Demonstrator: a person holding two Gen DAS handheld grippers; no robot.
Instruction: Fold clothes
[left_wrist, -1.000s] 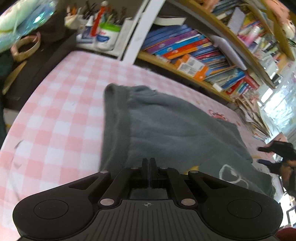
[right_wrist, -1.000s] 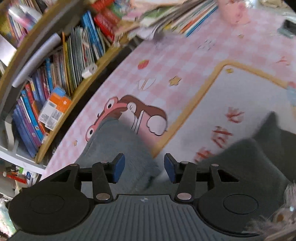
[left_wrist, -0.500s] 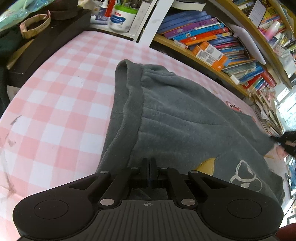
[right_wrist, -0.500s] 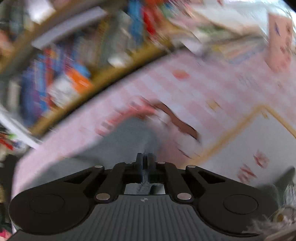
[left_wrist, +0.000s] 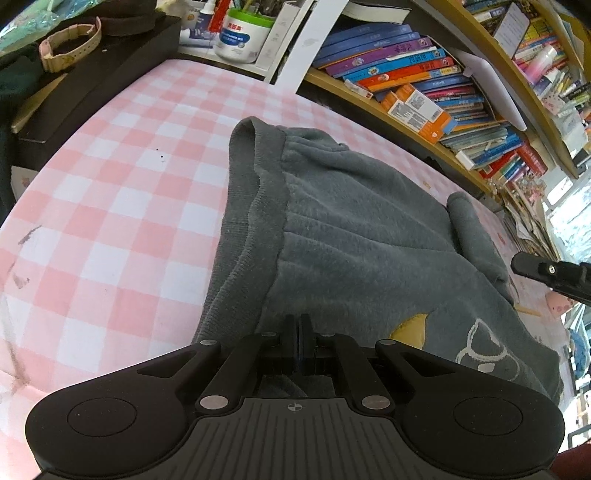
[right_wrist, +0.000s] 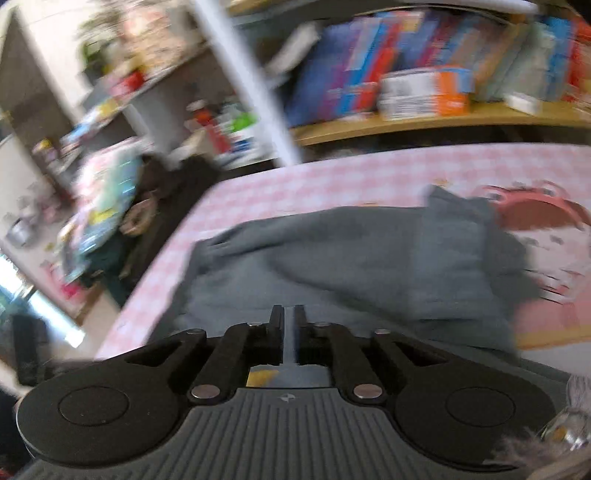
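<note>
Left wrist view. Grey sweatshirt (left_wrist: 362, 236) lies spread on the pink checked counter (left_wrist: 110, 206), directly ahead of the left claw (left_wrist: 298, 343). Left claw's jaws are pressed together at the garment's near edge, beside the ribbed hem band (left_wrist: 255, 206); fabric runs up to and under the tips, so it looks pinched, though the contact itself is hidden by the claw body. Garment's long axis runs from the hem at left away toward the right, where a sleeve (left_wrist: 476, 240) lies folded back onto the body. The right claw (left_wrist: 532, 267) shows at the right edge, just beyond that sleeve and off the cloth. Bookshelf (left_wrist: 424, 96) lines the far side of the counter.

Right wrist view. Frame is motion-blurred. Right claw (right_wrist: 289, 321) has its jaws a narrow slit apart; they have just been opening from fully together, and nothing is seen between them. The sweatshirt (right_wrist: 351, 266) lies ahead and below, stretching left to right across the view, the sleeve end (right_wrist: 458, 210) at far right.

Judgement: the left claw anchors the hem end; the right claw is nearer the sleeve end, so the next grasp on that side falls to it, with the fold line crossing the long axis.
</note>
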